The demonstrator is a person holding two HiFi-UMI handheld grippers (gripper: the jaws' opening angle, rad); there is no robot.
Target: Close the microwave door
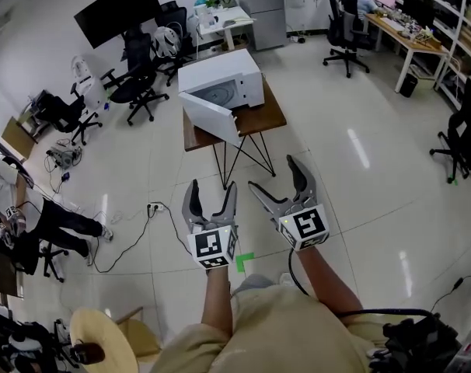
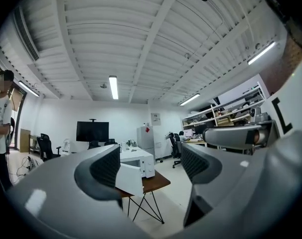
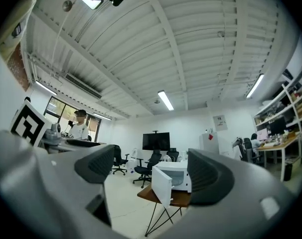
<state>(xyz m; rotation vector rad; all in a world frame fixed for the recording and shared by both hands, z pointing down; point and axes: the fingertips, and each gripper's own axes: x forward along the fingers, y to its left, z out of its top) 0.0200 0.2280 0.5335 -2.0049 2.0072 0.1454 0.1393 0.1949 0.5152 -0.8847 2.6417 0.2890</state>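
Standing on a small wooden table [image 1: 266,119], 1 white microwave [image 1: 224,80] has its door [image 1: 211,119] swung open, the free edge reaching past the table's near edge. Bare floor [image 1: 352,162] separates the table from both tongs. The left gripper [image 1: 212,189] and right gripper [image 1: 276,173] are well apart from the microwave, jaws spread, grasping nothing. Office chairs [image 1: 138,92] crowd the table's left side. Wall notice [image 2: 155,119]: print too small to read.
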